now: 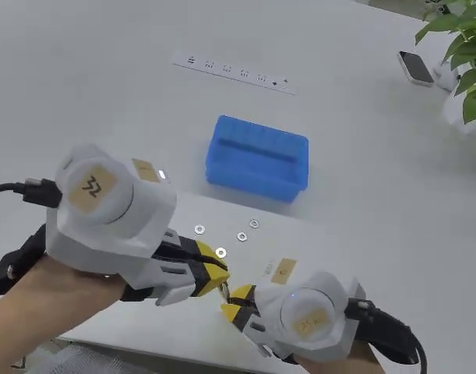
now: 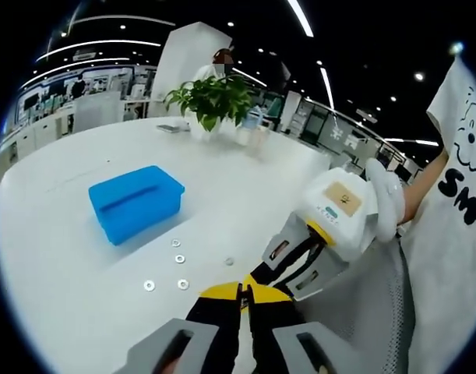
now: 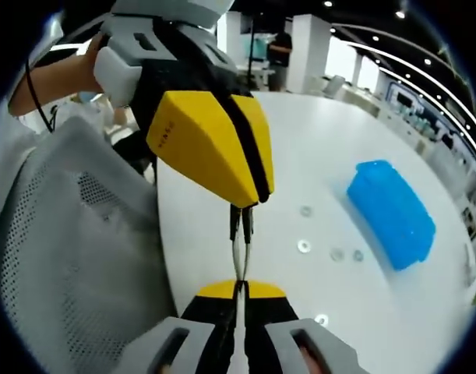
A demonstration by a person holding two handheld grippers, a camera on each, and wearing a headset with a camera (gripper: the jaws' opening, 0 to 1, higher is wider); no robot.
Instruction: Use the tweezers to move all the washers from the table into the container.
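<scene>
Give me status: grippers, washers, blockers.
Left gripper and right gripper both shut on the tweezers, held between them. Washers loose on table, outside the blue container. Nothing in the way.

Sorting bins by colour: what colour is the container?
The container is blue, clearest in the head view.

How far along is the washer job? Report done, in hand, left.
Done: nothing I can confirm inside the blue container. In hand: the tweezers are pinched between both shut tongs, left gripper and right gripper. Left: at least four washers lie loose on the table.
</scene>
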